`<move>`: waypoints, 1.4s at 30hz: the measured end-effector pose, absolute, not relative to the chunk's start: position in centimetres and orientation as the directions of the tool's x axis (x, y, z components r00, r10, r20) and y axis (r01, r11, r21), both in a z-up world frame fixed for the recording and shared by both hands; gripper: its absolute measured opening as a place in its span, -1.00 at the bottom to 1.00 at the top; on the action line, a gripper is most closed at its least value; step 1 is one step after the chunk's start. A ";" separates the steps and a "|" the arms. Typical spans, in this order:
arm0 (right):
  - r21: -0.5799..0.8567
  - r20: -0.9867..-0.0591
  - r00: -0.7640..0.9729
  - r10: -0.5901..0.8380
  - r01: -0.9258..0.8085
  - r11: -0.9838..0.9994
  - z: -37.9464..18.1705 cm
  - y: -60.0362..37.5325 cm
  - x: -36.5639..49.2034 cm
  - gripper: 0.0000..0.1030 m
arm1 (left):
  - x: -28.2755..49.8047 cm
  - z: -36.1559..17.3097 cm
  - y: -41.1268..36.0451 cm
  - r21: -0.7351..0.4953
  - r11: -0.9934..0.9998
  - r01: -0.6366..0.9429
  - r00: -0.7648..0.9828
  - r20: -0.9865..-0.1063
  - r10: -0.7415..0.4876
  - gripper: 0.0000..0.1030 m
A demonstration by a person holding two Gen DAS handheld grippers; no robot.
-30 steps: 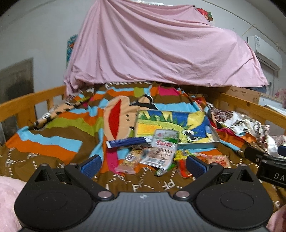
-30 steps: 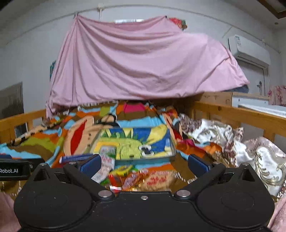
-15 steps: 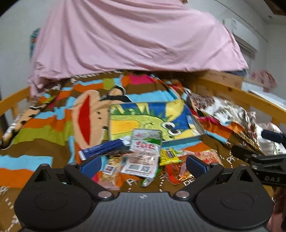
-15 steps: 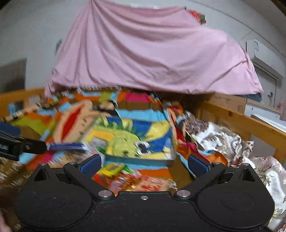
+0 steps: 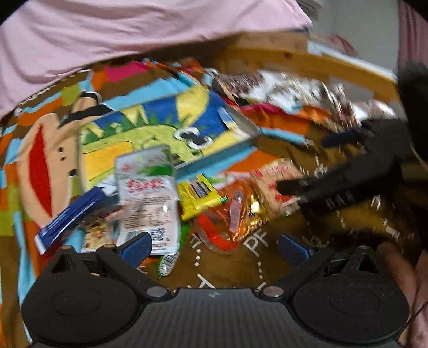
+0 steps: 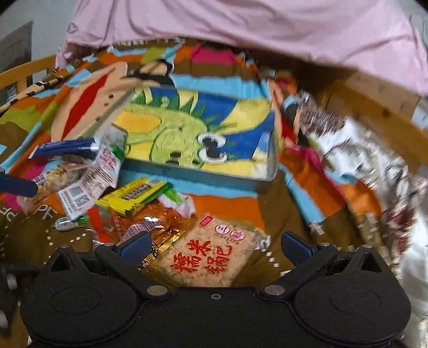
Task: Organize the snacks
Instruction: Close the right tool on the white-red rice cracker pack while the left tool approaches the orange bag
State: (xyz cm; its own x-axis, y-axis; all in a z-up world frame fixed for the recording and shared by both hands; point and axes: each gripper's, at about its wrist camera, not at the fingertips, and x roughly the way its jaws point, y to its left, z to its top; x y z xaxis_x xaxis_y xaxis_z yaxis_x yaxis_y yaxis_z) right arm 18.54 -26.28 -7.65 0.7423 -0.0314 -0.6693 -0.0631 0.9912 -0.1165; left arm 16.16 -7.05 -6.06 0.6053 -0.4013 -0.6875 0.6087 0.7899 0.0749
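A heap of snack packets lies on the bed in front of a shallow tray (image 6: 203, 175) lined with a dinosaur picture. My right gripper (image 6: 215, 245) is open low over a beige rice-cracker packet (image 6: 206, 257) with red characters, which lies between its fingers. Left of it lie an orange packet (image 6: 160, 216), a yellow packet (image 6: 133, 196), a white packet (image 6: 93, 174) and a blue stick pack (image 6: 64, 147). My left gripper (image 5: 214, 246) is open above the blanket, near the white packet (image 5: 147, 192) and the orange packet (image 5: 235, 211). The right gripper (image 5: 301, 163) shows there over the rice-cracker packet (image 5: 270, 176).
A striped cartoon blanket (image 6: 227, 198) covers the bed. A pink sheet (image 6: 240, 24) hangs over the far end. Wooden rails (image 6: 379, 107) run along the sides. A shiny floral quilt (image 6: 361, 150) is bunched at the right. A small green-white sachet (image 5: 167, 263) lies near the left fingers.
Both grippers have tipped downward and moved in toward the snack heap. The right gripper now straddles the rice-cracker packet. Both stay open.
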 end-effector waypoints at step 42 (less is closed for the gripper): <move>-0.018 -0.818 0.565 0.107 -0.212 0.977 -9.9 -32.2 24.5 0.44 | 23.9 -10.2 -10.2 -0.252 0.819 0.515 0.486 -0.701 -0.522 0.73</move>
